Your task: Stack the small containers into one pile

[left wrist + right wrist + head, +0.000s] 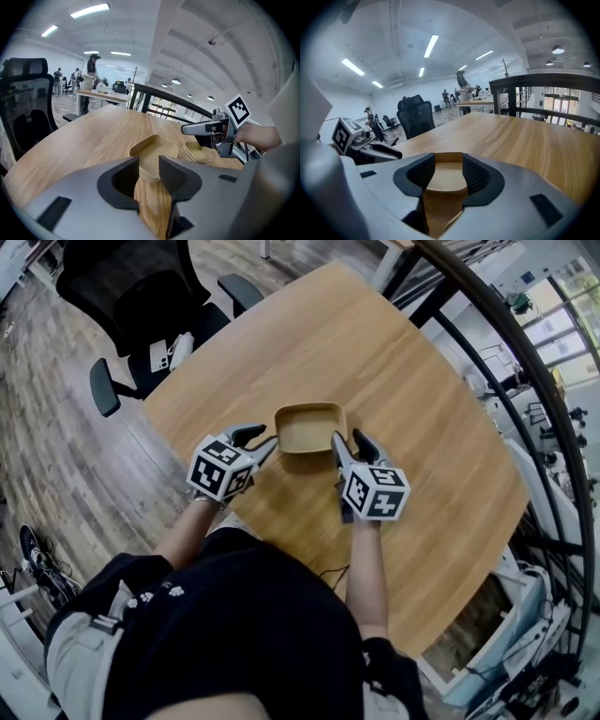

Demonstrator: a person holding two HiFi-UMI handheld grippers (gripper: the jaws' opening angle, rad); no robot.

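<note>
— How are the tongs set?
— The left gripper (268,437) is held with its jaws narrowly apart, nothing clamped; the larger container (310,427) is seen just beyond them.
— And the right gripper (347,438)?
— Its jaws are spread, and a small container (198,153) is framed in the gap, beside the larger one on the table (422,427). Contact cannot be told.

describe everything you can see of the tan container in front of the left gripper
The tan container is a shallow, rounded-square dish, matte like moulded fibre, empty and upright. It sits on the wooden table, its near corner just ahead of the parted jaws of the left gripper; whether they touch it is unclear.
</note>
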